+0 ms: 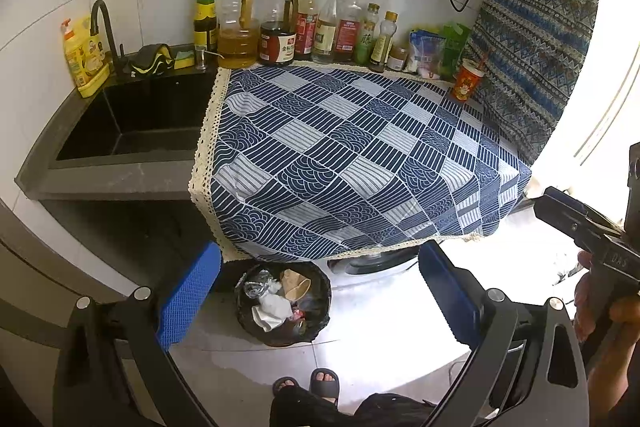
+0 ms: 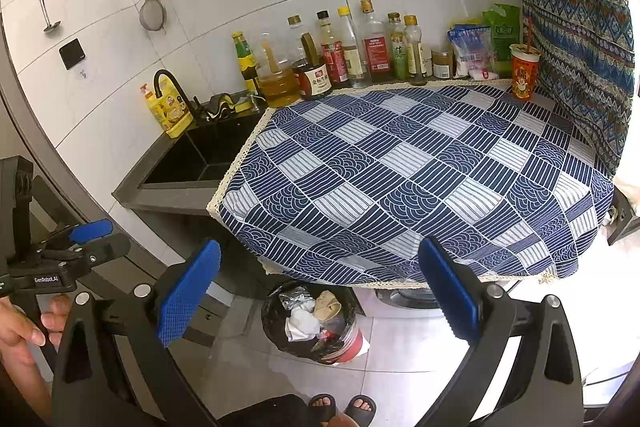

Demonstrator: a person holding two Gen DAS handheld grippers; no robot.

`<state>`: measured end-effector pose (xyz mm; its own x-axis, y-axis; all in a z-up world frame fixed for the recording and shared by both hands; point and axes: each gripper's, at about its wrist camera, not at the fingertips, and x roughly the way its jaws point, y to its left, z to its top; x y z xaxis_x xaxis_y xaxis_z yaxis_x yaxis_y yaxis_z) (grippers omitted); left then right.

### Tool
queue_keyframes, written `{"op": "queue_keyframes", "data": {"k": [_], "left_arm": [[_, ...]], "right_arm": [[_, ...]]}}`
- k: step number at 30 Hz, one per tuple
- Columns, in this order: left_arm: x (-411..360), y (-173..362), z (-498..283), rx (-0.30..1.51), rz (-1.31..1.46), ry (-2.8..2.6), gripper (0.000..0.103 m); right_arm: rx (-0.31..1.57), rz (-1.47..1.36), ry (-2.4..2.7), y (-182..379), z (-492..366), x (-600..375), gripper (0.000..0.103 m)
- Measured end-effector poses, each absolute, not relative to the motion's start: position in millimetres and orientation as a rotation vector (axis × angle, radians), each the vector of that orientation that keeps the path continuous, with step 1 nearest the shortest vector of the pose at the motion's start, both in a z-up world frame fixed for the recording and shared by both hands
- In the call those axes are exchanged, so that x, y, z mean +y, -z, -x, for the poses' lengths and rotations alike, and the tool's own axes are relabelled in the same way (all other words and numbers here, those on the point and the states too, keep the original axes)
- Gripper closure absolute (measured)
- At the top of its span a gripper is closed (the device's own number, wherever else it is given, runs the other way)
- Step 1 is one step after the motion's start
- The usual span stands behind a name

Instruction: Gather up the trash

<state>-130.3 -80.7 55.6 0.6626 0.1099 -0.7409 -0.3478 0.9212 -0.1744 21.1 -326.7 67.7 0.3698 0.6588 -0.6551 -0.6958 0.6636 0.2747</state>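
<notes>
A red paper cup (image 1: 466,81) (image 2: 524,71) with a straw stands upright at the far right corner of the blue patterned cloth (image 1: 360,155) (image 2: 420,179). On the floor below the cloth's front edge sits a black-lined trash bin (image 1: 244,319) (image 2: 272,323) holding crumpled paper, foil and a brown cup. My left gripper (image 1: 318,297) is open and empty, hovering above the bin. My right gripper (image 2: 319,293) is also open and empty, over the cloth's front edge and the bin. Both are far from the red cup.
A row of sauce bottles (image 1: 308,23) (image 2: 352,47) and snack bags (image 2: 472,51) lines the back wall. A black sink (image 1: 132,123) (image 2: 200,159) lies to the left and a patterned curtain (image 1: 532,39) (image 2: 576,27) to the right. A person's sandalled feet (image 1: 316,383) stand on the tile floor.
</notes>
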Motion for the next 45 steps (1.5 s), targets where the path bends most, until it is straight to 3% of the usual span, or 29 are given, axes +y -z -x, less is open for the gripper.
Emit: {"op": "queue_keyframes", "data": {"k": [45], "left_arm": [[-87,-57,129,0.822,0.294,-0.270,0.007]], "right_arm": [[0.845,0.038,-0.890,-55,-31,-327,0.005]]}}
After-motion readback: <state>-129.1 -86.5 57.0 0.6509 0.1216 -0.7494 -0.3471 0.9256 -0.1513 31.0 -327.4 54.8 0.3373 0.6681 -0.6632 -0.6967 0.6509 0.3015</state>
